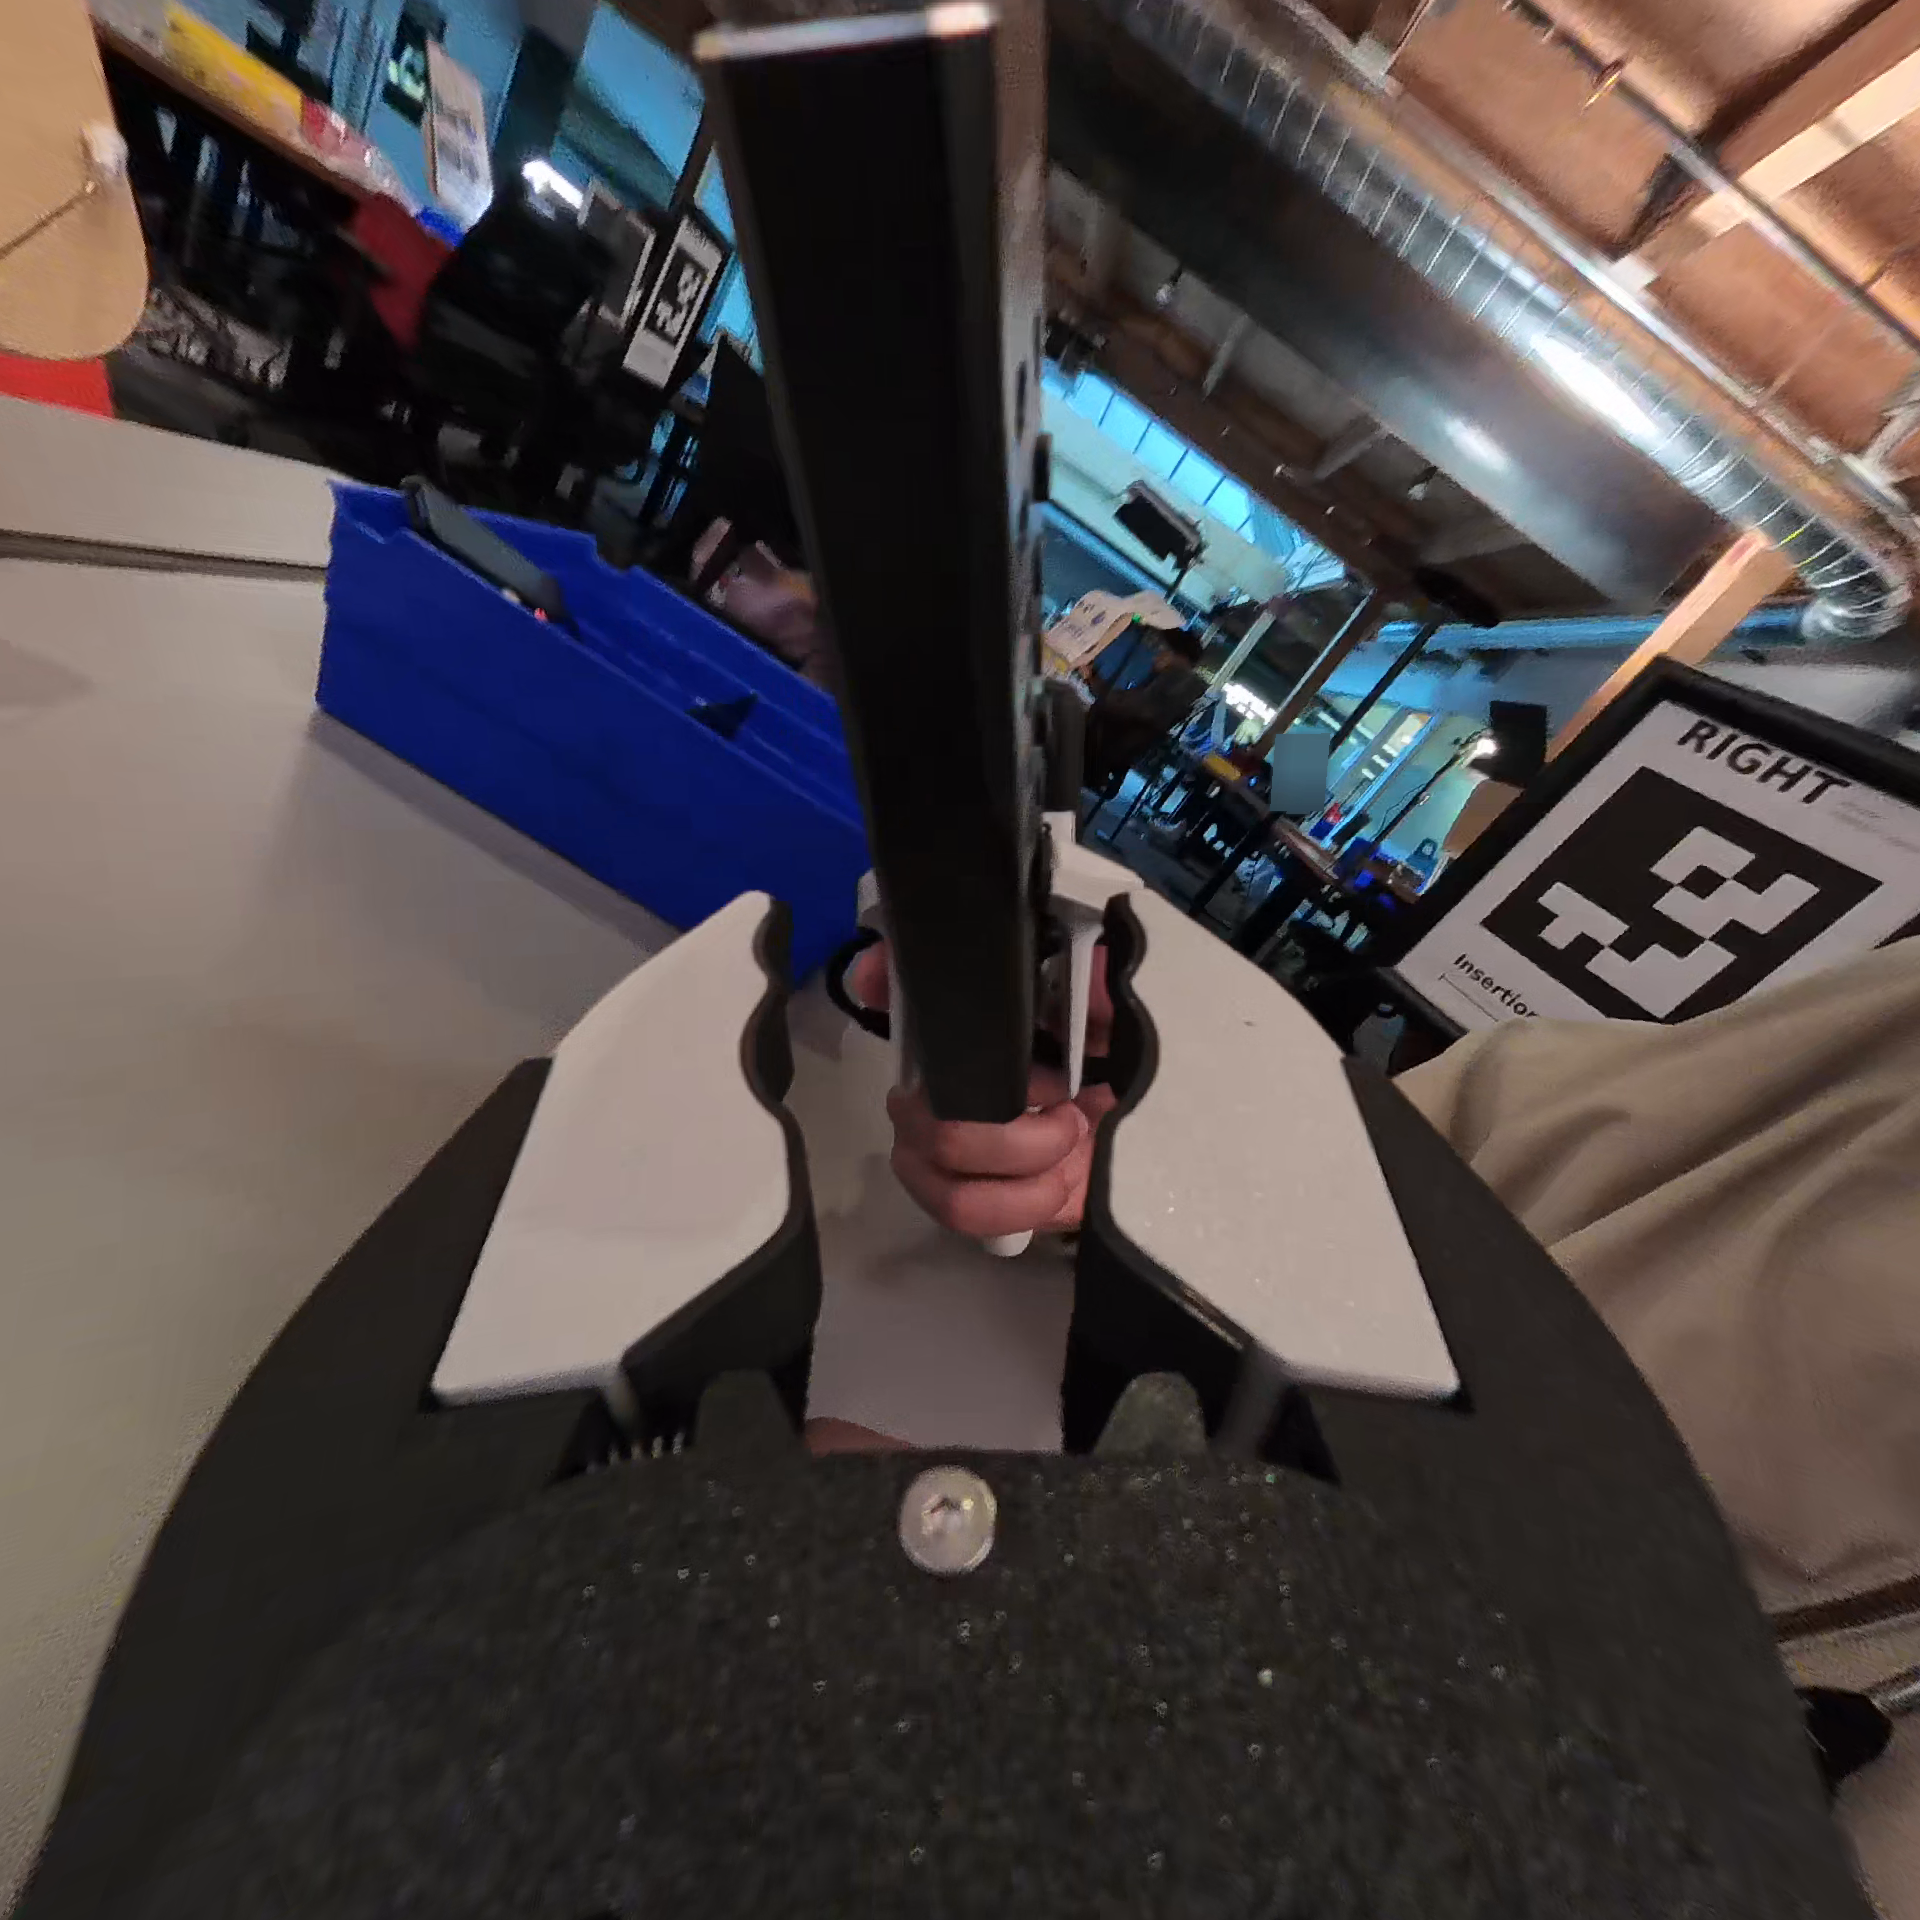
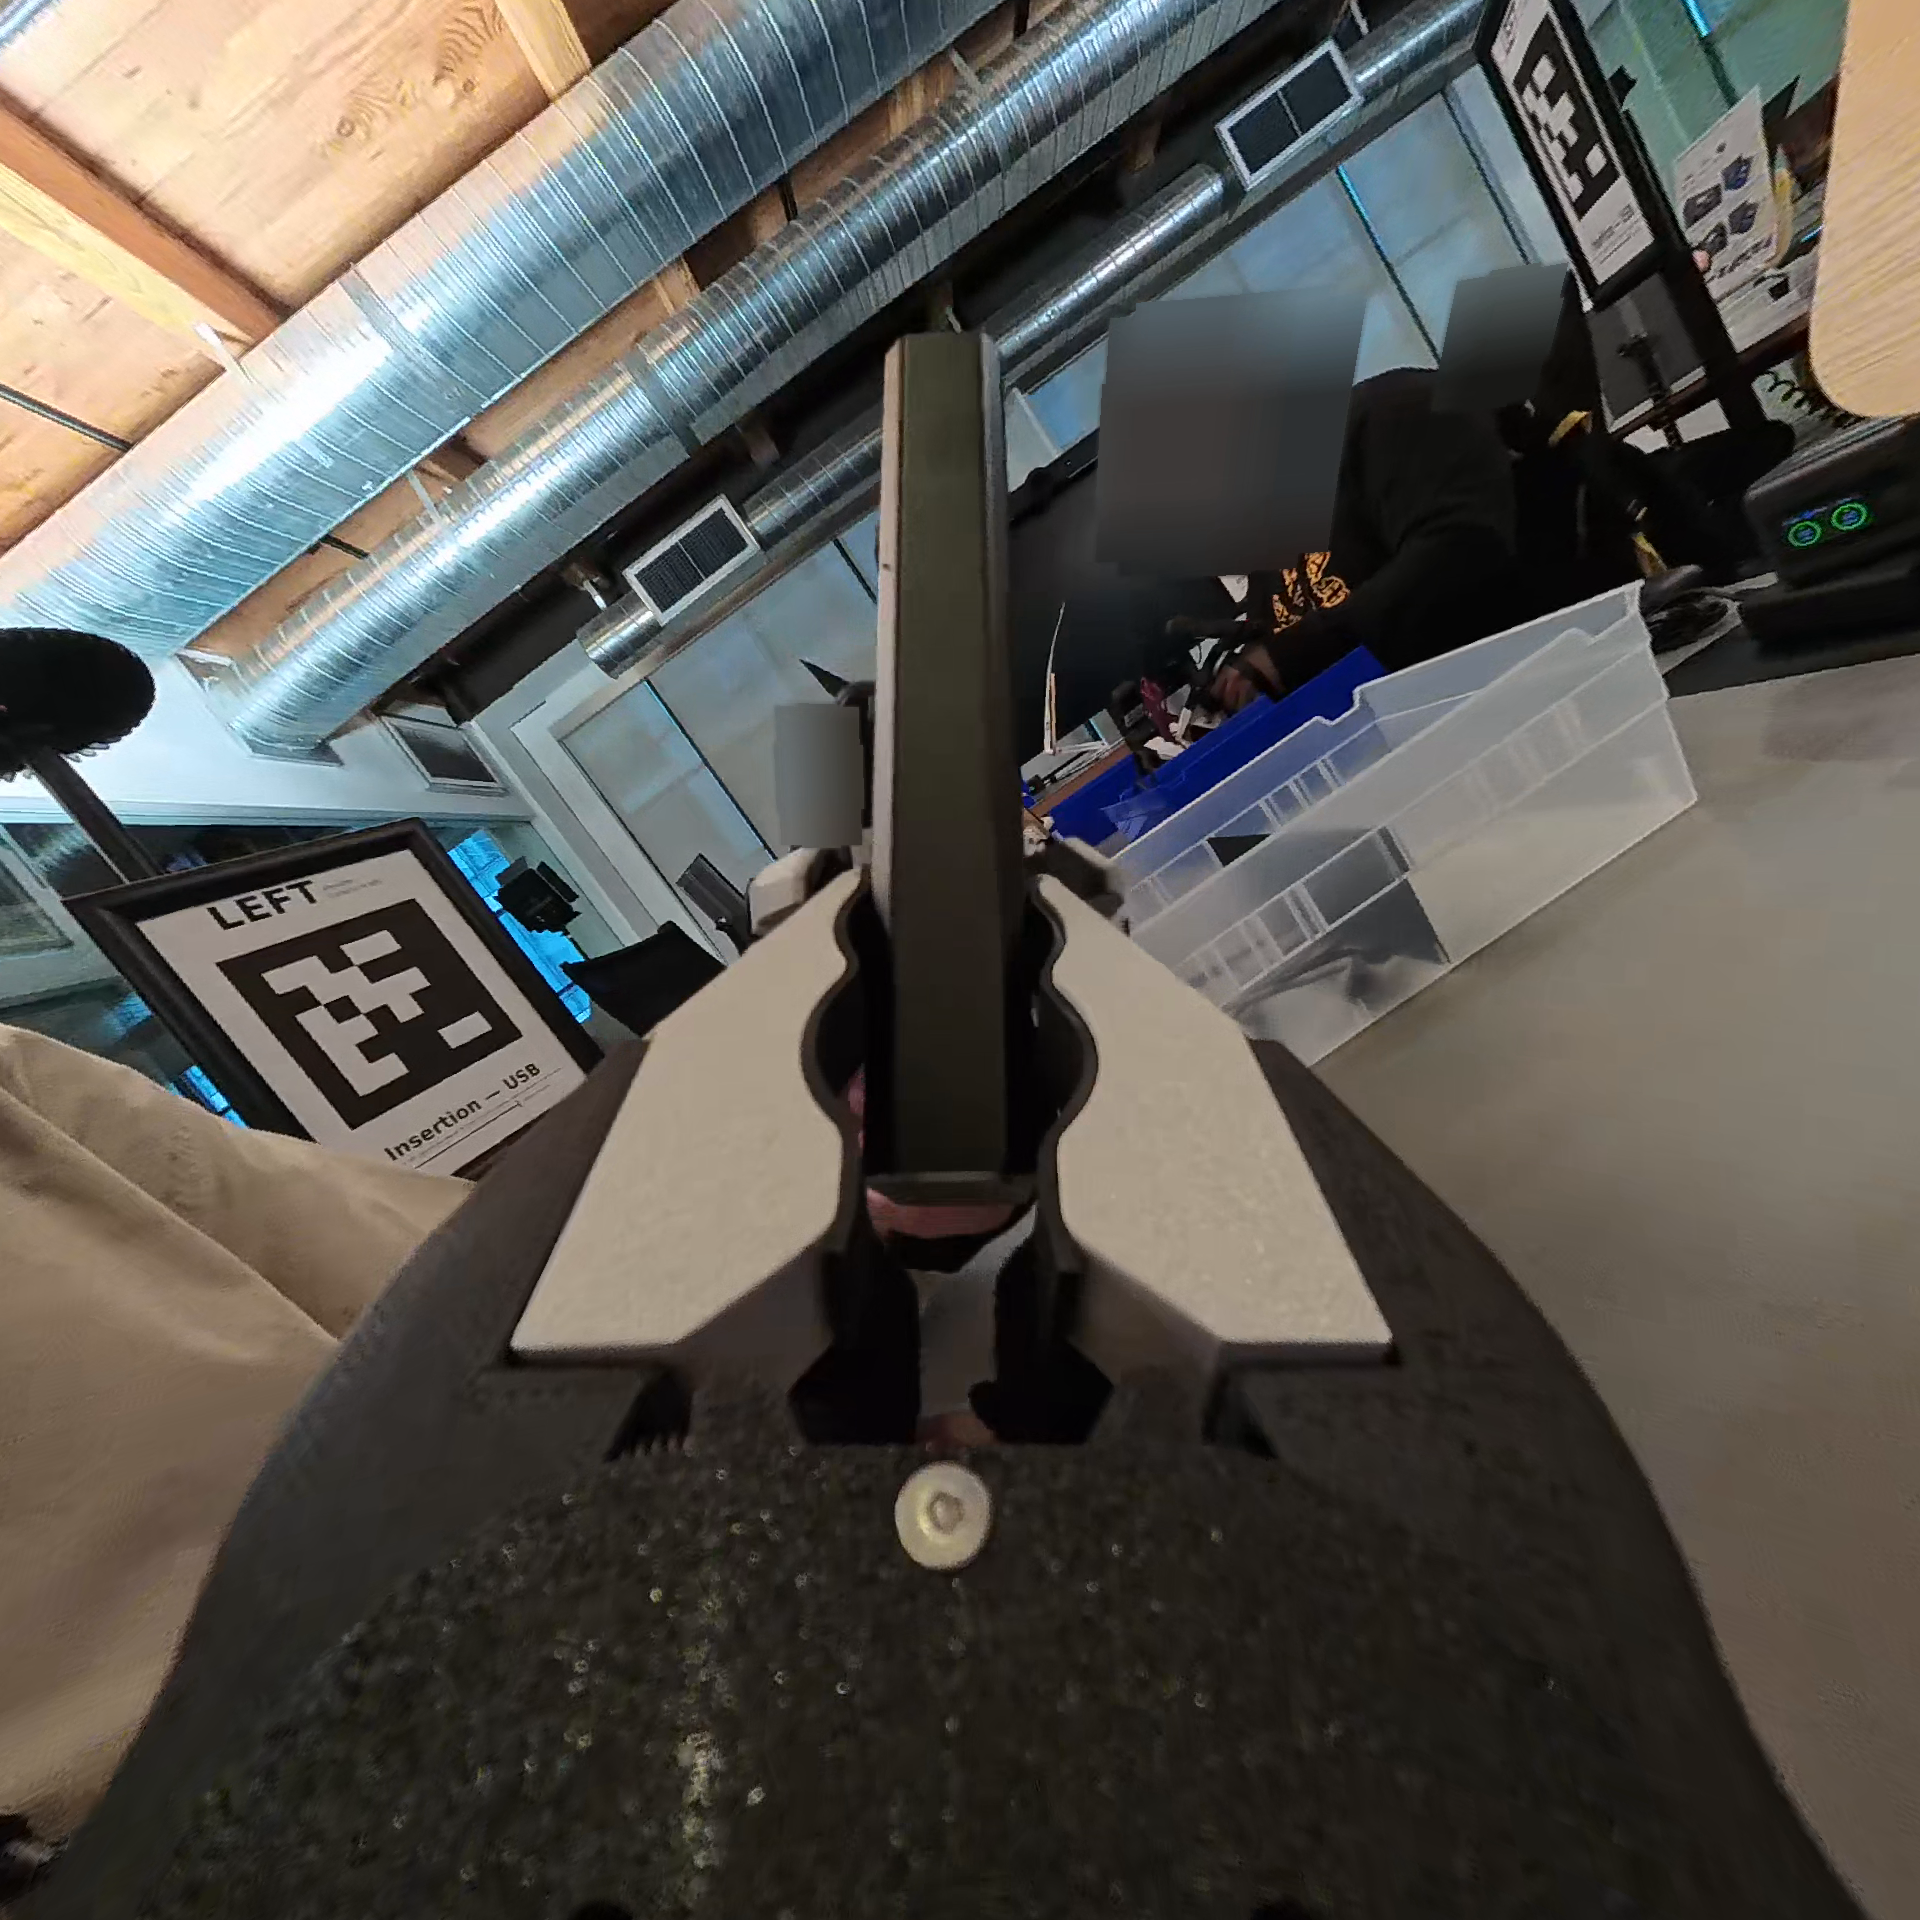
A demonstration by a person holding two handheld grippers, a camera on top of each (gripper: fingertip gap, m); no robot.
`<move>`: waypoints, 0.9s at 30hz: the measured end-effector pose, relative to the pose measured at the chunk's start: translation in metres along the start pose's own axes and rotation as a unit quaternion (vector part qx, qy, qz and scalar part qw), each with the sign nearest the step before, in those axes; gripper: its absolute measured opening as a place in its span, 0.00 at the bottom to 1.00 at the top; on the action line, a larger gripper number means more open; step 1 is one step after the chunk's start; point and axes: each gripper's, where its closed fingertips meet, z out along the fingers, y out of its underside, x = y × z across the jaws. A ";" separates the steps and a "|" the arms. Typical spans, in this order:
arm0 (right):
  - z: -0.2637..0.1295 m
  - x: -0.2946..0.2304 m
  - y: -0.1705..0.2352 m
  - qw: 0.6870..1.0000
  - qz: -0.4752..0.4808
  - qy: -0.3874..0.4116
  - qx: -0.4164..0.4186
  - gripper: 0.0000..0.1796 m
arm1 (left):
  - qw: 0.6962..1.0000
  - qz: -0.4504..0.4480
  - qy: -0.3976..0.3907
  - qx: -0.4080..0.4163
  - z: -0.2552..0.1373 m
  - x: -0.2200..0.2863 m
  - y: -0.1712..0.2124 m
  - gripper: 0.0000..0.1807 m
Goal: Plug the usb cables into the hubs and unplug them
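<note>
A long black bar-shaped hub (image 2: 940, 748) stands upright between the fingers of my right gripper (image 2: 945, 1039), whose jaws are closed against its sides near its lower end. In the left wrist view the same bar (image 1: 914, 582) rises in front of my left gripper (image 1: 951, 997). The left jaws stand apart on either side of the bar without touching it. Notches like ports run down the bar's right edge. A hand (image 1: 987, 1164) shows behind the bar's lower end. I see no USB cable in either view.
A blue bin (image 1: 582, 717) sits on the grey table (image 1: 187, 987) to the left. A clear plastic bin (image 2: 1455, 831) sits on the table (image 2: 1662, 1195) to the right. Framed marker cards (image 1: 1683, 894) (image 2: 343, 997) stand nearby. A beige sleeve (image 1: 1683, 1226) (image 2: 156, 1299) is close.
</note>
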 end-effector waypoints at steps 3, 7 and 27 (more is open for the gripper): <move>0.002 0.003 0.005 1.000 0.001 0.003 -0.014 0.14 | 1.000 0.004 -0.006 0.021 0.004 -0.002 0.000 0.24; 0.005 0.000 0.012 0.999 0.019 -0.008 -0.029 0.14 | 0.999 -0.018 0.008 0.045 -0.002 -0.003 -0.004 0.15; 0.009 0.000 0.021 0.980 -0.057 0.031 -0.187 0.21 | 0.979 0.051 0.063 -0.186 -0.003 0.005 0.074 0.15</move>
